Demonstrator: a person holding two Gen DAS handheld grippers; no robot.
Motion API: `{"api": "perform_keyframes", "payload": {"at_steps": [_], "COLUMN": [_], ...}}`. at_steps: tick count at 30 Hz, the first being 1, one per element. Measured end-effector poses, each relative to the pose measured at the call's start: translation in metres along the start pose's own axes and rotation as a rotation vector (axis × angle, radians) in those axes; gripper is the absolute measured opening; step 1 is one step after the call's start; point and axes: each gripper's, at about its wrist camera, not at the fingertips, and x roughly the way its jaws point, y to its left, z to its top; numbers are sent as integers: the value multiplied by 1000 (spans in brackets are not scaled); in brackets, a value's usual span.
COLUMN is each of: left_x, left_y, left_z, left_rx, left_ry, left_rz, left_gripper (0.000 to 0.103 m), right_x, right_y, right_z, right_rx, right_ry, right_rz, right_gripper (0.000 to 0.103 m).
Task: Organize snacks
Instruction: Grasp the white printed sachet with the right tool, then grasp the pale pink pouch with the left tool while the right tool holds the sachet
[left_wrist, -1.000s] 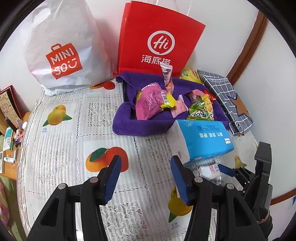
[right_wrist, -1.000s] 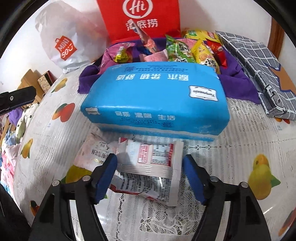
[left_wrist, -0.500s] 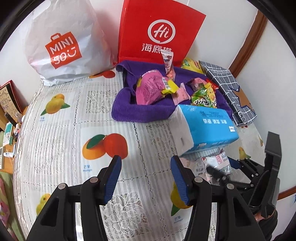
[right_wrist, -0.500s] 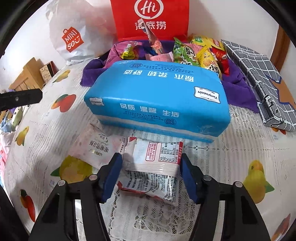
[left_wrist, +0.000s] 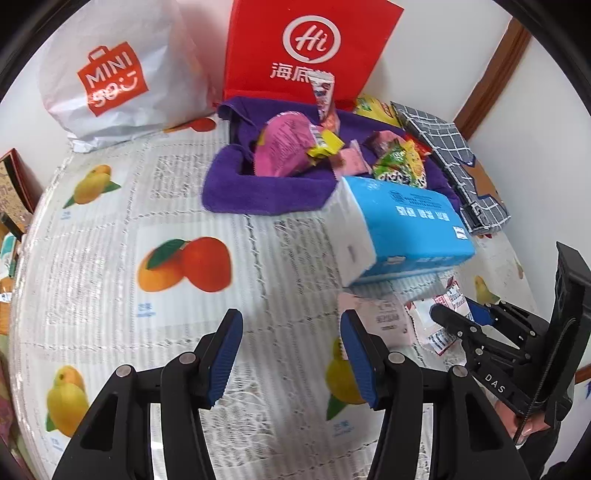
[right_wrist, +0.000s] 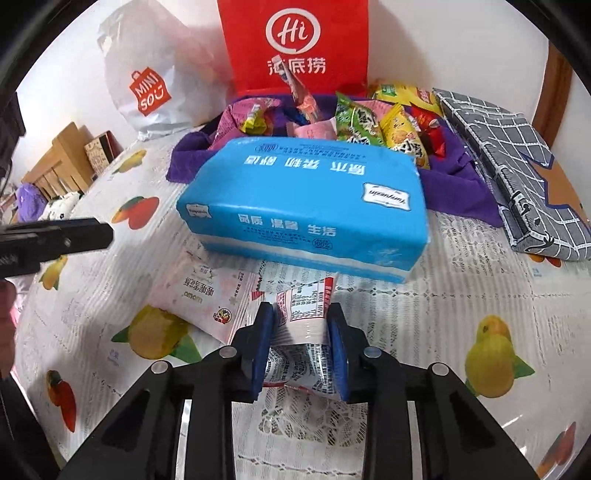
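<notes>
The white snack packet (right_wrist: 301, 332) with red-edged print now sits pinched between the blue pads of the right tongs (right_wrist: 301, 339). A second ago the pads stood wide on either side of it, and half a second ago they had drawn in to its edges; now they squeeze it so that the wrapper buckles and its top corner stands up. The grasp looks made, though the packet seems to rest on the tabletop (right_wrist: 461, 288), so the lift is probably the step to come.

Just to the left of the right tongs lies a second packet, pale pink (right_wrist: 207, 295), flat on the fruit-printed cloth and not held. Directly ahead of the right tongs, near the pinched packet, sits a blue pack of tissues (right_wrist: 306, 206). Beyond it is the purple cloth bin (right_wrist: 458, 184), heaped with bright snack bags (right_wrist: 373, 122), which is the likely place for the packet. To get there the tongs would have to carry it up and over the tissue pack.

The left tongs (left_wrist: 291, 354) are spread and hold nothing; they hover above the cloth, left of the right tongs, and over the last second their view has pulled back a little from the bin. Behind the bin stand a red bag (left_wrist: 314, 48) and a white bag (left_wrist: 114, 70); a grey checked case (right_wrist: 517, 162) lies to the right.
</notes>
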Motion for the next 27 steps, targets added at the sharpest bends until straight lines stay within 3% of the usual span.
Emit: {"api": "perform_keyframes", "payload": {"at_steps": [6,15,27], "left_x": [15,39,49], "left_y": [-10,-21,-54], "left_z": [-8,-17,-13], "left_rx": [5,-31,-4], "left_ry": [29,71,38], "left_rz": [-20,-109,-108], "left_gripper": [53,53,68], "right_x": [-11,-24,-44], "right_y": [-6,-29,-66], "right_z": [-2,-7,-14], "right_rx": [2,20,71], "right_ry": [-19,-42,-91], "right_rz": [8,0,-5], "right_gripper": [24,22,21]}}
